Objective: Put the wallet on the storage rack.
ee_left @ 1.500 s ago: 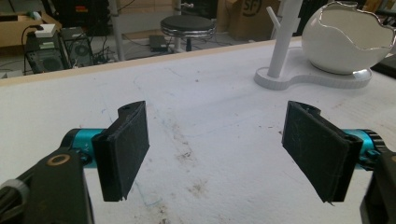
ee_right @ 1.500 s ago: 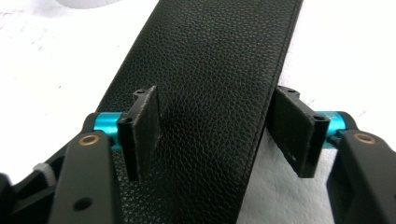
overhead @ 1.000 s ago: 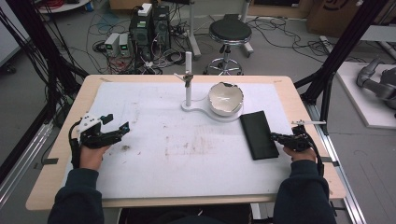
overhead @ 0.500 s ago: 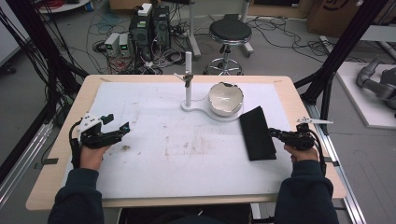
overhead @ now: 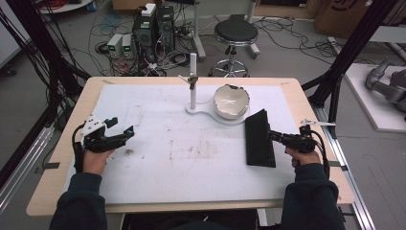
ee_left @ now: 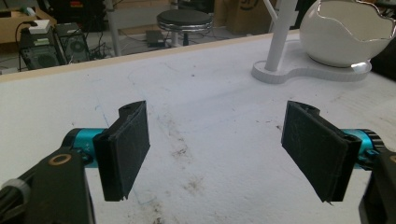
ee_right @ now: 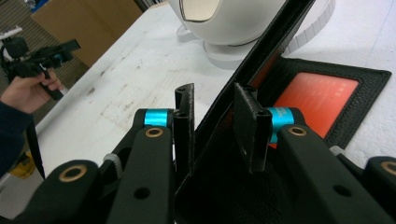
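Black case (ee_right: 322, 88) flap stands between right fingers (ee_right: 184, 126).

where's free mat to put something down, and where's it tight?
Free: the wide stained stretch of white mat between the left gripper and the black folder, plus the far-left area beyond that gripper, left of the white stand. Tight: far right, where the stand's base, the white bowl, the folder with its cover lifted and the right gripper cluster.
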A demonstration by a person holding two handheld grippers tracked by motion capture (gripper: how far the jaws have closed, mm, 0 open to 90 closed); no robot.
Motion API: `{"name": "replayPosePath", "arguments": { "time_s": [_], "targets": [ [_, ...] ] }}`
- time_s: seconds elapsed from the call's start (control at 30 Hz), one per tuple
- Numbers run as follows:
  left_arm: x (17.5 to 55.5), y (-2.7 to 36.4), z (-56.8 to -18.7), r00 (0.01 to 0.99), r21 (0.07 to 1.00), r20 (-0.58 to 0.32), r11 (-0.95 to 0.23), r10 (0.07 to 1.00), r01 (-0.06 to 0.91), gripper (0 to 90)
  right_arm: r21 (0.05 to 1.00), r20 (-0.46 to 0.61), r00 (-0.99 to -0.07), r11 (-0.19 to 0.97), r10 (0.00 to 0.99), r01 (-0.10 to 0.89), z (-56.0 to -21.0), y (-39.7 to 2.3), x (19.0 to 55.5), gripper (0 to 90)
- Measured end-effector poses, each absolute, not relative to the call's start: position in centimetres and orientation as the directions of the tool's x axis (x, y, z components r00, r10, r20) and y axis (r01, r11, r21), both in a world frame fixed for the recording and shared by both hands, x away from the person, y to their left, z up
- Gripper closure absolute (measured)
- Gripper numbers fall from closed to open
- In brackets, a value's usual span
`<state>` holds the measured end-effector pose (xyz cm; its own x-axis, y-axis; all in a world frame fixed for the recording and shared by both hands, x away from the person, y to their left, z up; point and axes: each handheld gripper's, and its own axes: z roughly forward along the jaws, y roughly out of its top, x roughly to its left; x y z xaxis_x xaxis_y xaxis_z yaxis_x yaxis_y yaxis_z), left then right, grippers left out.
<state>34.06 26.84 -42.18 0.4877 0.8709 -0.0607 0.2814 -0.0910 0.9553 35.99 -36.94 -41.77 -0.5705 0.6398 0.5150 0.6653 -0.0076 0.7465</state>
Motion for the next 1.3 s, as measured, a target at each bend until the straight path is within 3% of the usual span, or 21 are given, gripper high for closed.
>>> {"name": "replayPosePath", "arguments": {
  "time_s": [0.03, 0.07, 0.43, 0.67, 0.83, 1.3],
  "targets": [
    [34.1, 26.9, -42.2, 0.488, 0.955, -0.061, -0.091, 0.871, 0.281, 23.4, 0.743, 0.509, -0.560, -0.005, 0.653, 0.670, -41.7, -36.8, 36.0, 63.1],
    [34.1, 26.9, -42.2, 0.488, 0.955, -0.061, -0.091, 0.871, 0.282, 23.3, 0.732, 0.498, -0.539, 0.004, 0.679, 0.681, -41.8, -36.6, 36.1, 62.1],
    [34.0, 26.8, -42.2, 0.490, 0.954, -0.060, -0.094, 0.870, 0.283, 23.4, 0.681, 0.479, -0.497, 0.052, 0.724, 0.731, -42.9, -34.5, 37.4, 63.6],
    [34.0, 26.9, -42.2, 0.487, 0.954, -0.058, -0.095, 0.872, 0.284, 23.4, 0.667, 0.429, -0.476, 0.086, 0.767, 0.740, -42.6, -33.8, 37.6, 75.3],
    [33.9, 27.0, -42.2, 0.484, 0.955, -0.062, -0.089, 0.873, 0.282, 23.4, 0.712, 0.393, -0.513, 0.100, 0.763, 0.695, -41.3, -33.8, 37.1, 80.9],
    [33.8, 27.1, -42.1, 0.481, 0.956, -0.063, -0.085, 0.874, 0.279, 23.4, 0.870, 0.182, -0.627, 0.173, 0.757, 0.462, -38.0, -34.1, 34.9, 81.6]
  ]
}}
